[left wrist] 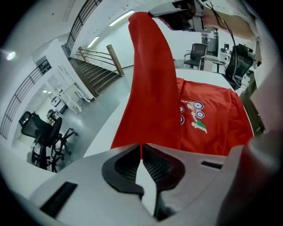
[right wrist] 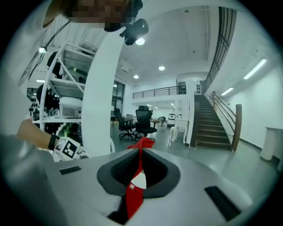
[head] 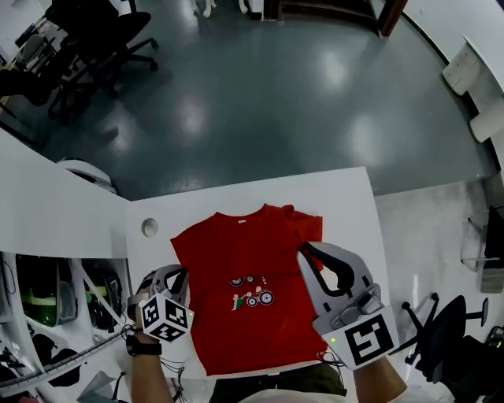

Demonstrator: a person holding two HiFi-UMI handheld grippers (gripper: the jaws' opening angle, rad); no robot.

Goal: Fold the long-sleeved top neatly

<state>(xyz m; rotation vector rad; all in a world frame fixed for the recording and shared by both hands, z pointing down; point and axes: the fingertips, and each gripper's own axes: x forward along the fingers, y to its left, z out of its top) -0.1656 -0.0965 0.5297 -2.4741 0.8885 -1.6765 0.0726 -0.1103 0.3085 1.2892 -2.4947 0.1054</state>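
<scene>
A red long-sleeved top point(head: 244, 303) with a small tractor print lies spread on the white table point(head: 346, 193). My left gripper point(head: 179, 277) sits at the top's left edge, shut on red fabric. In the left gripper view point(left wrist: 141, 145) a red strip point(left wrist: 150, 79) rises from its jaws to the other gripper point(left wrist: 177, 11), and the printed front point(left wrist: 208, 119) lies flat to the right. My right gripper point(head: 302, 250) hangs over the top's right side, near its far sleeve. In its own view the right gripper point(right wrist: 140, 152) is shut on a bunched red edge point(right wrist: 135, 190).
A round grommet point(head: 150, 227) sits in the table's far left corner. Office chairs point(head: 87, 47) stand on the grey floor beyond, and another chair point(head: 449, 330) is at the right. Shelving with gear point(head: 47, 291) lines the left. A staircase point(right wrist: 212, 128) shows ahead of the right gripper.
</scene>
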